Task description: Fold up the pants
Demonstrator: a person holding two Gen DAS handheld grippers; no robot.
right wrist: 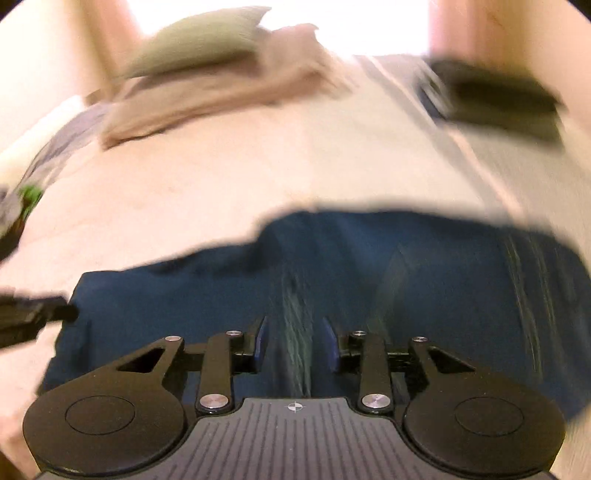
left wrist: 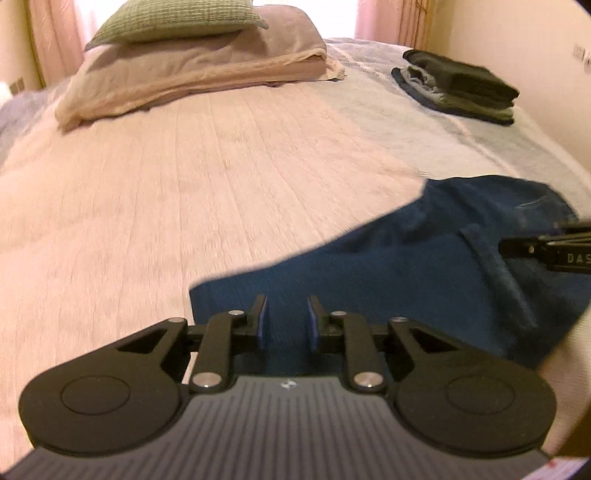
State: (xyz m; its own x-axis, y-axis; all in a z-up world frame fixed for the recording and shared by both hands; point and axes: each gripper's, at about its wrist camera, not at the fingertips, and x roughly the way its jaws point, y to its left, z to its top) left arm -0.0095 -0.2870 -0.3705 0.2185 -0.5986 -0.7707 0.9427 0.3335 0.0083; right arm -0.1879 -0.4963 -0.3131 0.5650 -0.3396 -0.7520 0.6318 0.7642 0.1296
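Observation:
Dark blue pants (left wrist: 424, 266) lie flat on the pale bedspread, running from the lower middle to the right edge of the left wrist view. My left gripper (left wrist: 287, 314) hovers over the pants' left end, open, nothing between its blue pads. The right gripper's black tip (left wrist: 546, 251) pokes in at the far right over the same pants. In the blurred right wrist view the pants (right wrist: 443, 277) fill the lower half, and my right gripper (right wrist: 295, 336) stands open above a pale seam. The left gripper's tip (right wrist: 40, 314) shows at the left edge.
A stack of folded dark clothes (left wrist: 461, 85) sits at the bed's back right near the wall. Pillows under a folded blanket (left wrist: 192, 70), topped by a green cushion (left wrist: 177, 18), lie at the back left. The bedspread (left wrist: 184, 192) stretches between.

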